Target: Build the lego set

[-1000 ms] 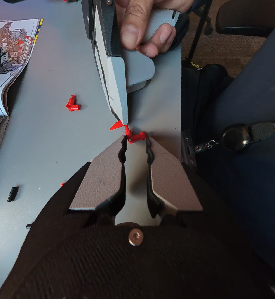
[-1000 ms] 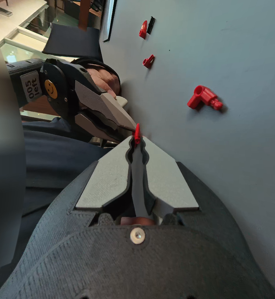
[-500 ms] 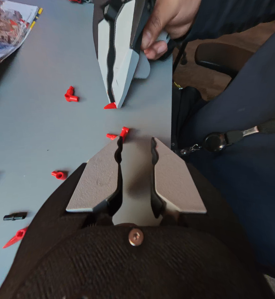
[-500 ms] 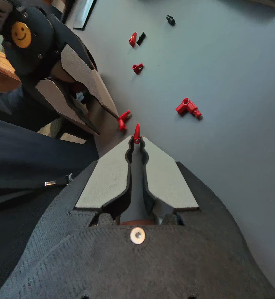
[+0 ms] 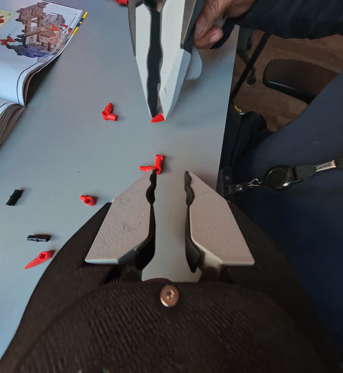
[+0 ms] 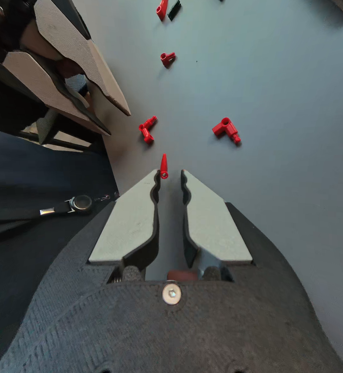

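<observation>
grey tabletop (image 5: 69,153) | brown carpet floor (image 5: 271,101) | black office chair seat (image 5: 295,78)

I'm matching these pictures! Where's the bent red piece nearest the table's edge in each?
Left wrist view: bent red piece at centre, by the left tool.
Right wrist view: the piece left of centre, just beyond the left tool.
Shared landmark: the red spike.

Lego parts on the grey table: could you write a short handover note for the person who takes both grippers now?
Left gripper: open, empty; red angled connector lies on the table at one fingertip.
Right gripper: open; red spike beside one fingertip, not clamped.
Loose: second angled connector, small red connector, second spike, black pins. Booklet open.
Done: nothing visibly joined.
Left: probably regrasp and join spike and connector.
</observation>
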